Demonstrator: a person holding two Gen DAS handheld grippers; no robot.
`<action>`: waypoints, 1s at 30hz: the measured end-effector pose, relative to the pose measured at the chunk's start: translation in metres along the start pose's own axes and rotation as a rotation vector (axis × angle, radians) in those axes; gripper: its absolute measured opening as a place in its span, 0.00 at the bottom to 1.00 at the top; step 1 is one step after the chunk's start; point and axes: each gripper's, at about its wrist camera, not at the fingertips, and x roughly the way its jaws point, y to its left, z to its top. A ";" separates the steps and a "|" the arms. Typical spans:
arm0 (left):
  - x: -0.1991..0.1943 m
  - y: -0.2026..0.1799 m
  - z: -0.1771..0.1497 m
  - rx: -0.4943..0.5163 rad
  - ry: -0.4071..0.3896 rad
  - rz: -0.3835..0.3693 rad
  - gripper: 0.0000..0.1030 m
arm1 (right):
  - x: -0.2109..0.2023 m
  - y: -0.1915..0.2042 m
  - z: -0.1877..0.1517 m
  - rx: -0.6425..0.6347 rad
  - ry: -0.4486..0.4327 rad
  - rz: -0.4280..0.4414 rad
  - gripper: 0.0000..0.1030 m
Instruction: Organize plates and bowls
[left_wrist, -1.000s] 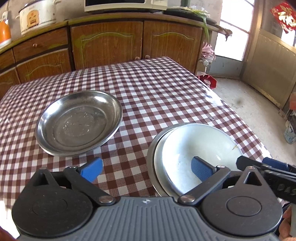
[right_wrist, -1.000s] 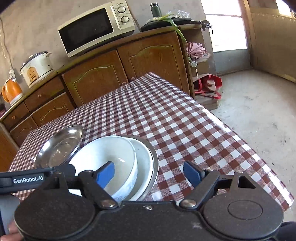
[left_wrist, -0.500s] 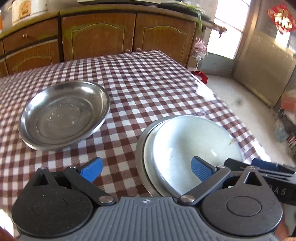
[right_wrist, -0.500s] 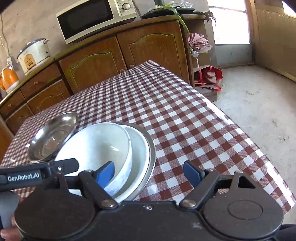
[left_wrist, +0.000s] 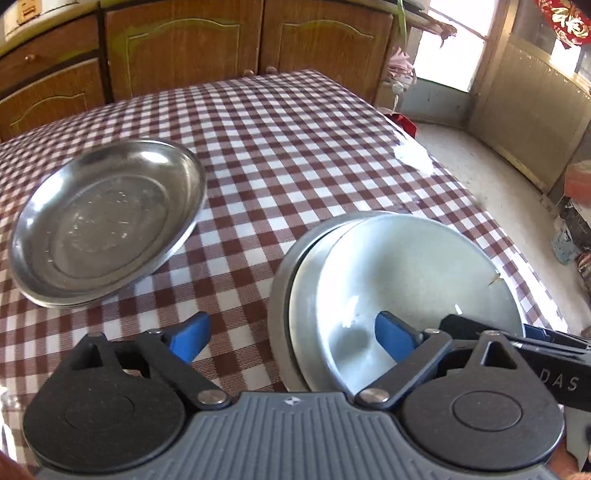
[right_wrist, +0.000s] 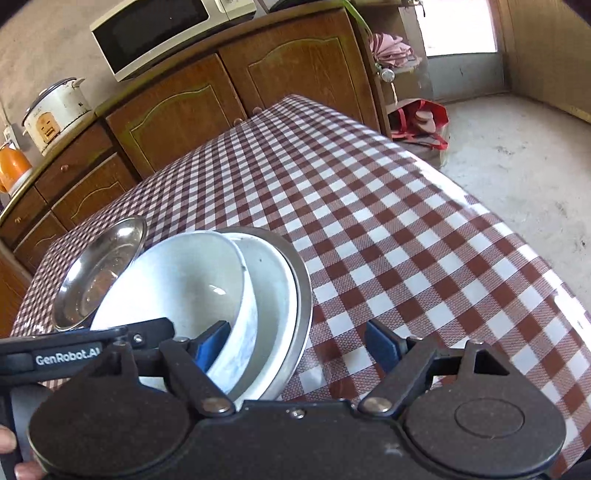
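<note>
Between both tools' wide jaws, white bowl (right_wrist: 177, 280) rim, untouched

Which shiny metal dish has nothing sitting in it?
The steel plate lying alone on the checked tablecloth. The other metal plate has a white dish and a white bowl stacked in it.

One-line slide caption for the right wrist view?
Open right gripper straddles stacked white bowl and plates on checked table.

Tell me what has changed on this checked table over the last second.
Both grippers dropped closer to the white bowl stacked in the steel plate; left gripper and right gripper have just been closing slightly, gripping nothing. Stack and empty steel dish stayed put.
</note>
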 end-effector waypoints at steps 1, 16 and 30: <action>0.003 0.000 0.000 0.001 0.003 0.000 0.94 | 0.002 -0.001 0.001 0.010 0.001 0.012 0.88; 0.007 -0.006 0.007 -0.053 -0.009 -0.127 0.63 | 0.009 -0.002 0.004 0.070 0.002 0.137 0.52; -0.034 -0.008 -0.003 -0.037 -0.046 -0.089 0.62 | -0.019 0.004 0.000 0.077 0.021 0.173 0.52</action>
